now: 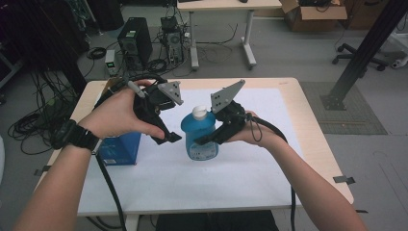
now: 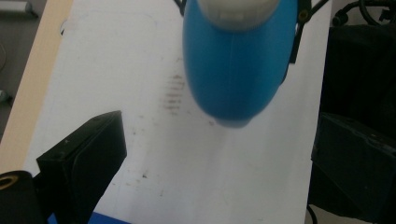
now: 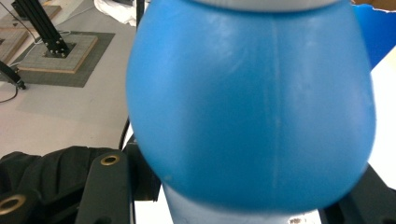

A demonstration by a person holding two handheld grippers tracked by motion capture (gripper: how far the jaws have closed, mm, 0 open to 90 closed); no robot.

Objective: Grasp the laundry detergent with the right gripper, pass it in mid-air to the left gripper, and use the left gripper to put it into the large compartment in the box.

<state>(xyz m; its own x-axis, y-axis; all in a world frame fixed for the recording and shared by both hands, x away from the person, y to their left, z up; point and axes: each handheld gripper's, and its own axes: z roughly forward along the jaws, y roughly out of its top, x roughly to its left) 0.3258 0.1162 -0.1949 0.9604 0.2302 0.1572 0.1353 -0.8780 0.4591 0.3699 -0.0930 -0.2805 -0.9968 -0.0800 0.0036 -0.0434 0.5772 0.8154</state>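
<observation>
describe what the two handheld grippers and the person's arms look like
Both grippers are black, angular two-jaw tools. The left gripper and the right gripper each carry a grey three-cornered plate dotted with small holes on top. A black cable trails from each back toward the person. The forearms are bare, with no sleeves in view, and a black wristwatch sits on the left wrist.

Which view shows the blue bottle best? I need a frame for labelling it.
The high view: the whole blue bottle, white cap included. The left gripper view cuts it off at the top; the right gripper view gives a close-up of its body.
</observation>
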